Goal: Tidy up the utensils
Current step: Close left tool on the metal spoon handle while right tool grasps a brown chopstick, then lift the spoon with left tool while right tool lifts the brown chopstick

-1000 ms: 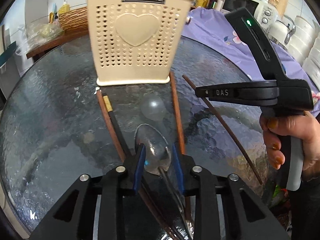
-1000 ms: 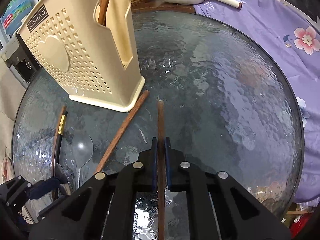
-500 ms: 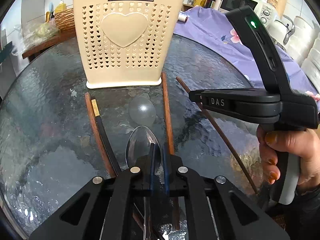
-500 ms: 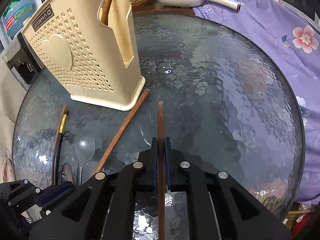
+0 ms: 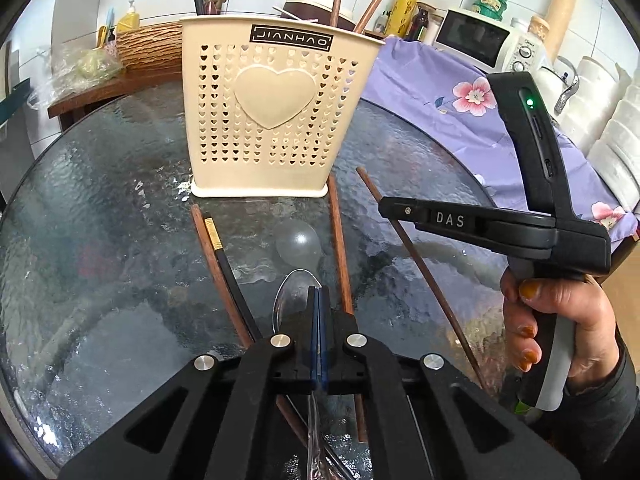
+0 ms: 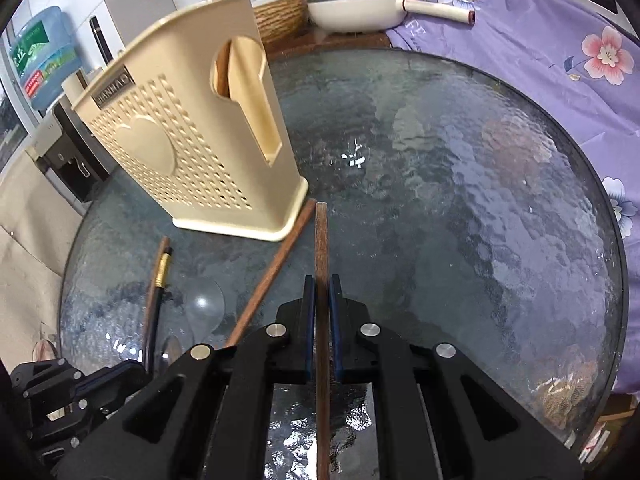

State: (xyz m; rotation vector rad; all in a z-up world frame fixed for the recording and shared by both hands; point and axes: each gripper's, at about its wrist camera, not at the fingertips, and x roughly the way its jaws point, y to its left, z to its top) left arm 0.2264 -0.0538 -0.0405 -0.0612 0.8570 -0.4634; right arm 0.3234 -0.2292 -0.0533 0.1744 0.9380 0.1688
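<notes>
With the left claw (image 5: 319, 320) clamping a slick, stiff metal spoon (image 5: 294, 292) at its neck and the right claw (image 6: 321, 312) pinching a light, rigid wooden chopstick (image 6: 321, 240) mid-shaft, both sit near the cream holder (image 5: 276, 120) on the glass desk (image 6: 460, 200).

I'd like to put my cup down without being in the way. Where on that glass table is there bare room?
The glass table is bare on its right side, between the cream utensil holder and the purple cloth. In front of the holder it is crowded: a clear spoon, chopsticks, and both grippers.
</notes>
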